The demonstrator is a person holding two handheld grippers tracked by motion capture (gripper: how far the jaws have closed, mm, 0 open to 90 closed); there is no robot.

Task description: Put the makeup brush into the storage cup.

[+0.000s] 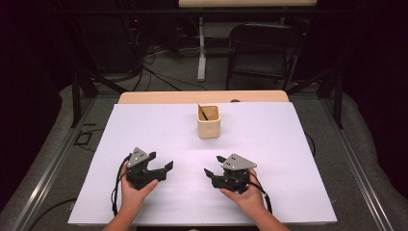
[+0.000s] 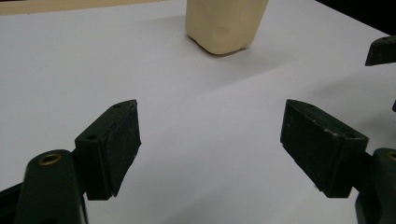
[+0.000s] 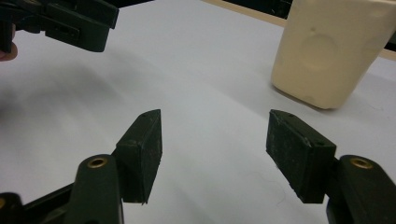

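Note:
A cream square cup [image 1: 209,122] stands upright near the middle back of the white sheet [image 1: 269,144], with a thin dark stick leaning inside it. My left gripper [image 1: 161,161] rests on the sheet at the front left, jaws wide apart and empty. My right gripper [image 1: 215,165] rests at the front right, also open with nothing between its jaws. The two point toward each other with a gap between them. From the left gripper view the cup [image 2: 226,23] stands ahead, beyond the open left gripper [image 2: 212,130]. In the right gripper view the cup [image 3: 331,51] is at the upper right of the open right gripper [image 3: 215,140].
The sheet covers a wooden table [image 1: 159,97] whose far edge shows behind the cup. Beyond it stand a dark folding chair [image 1: 262,53] and a table leg [image 1: 201,48] on a floor with cables. Metal rails run along both sides.

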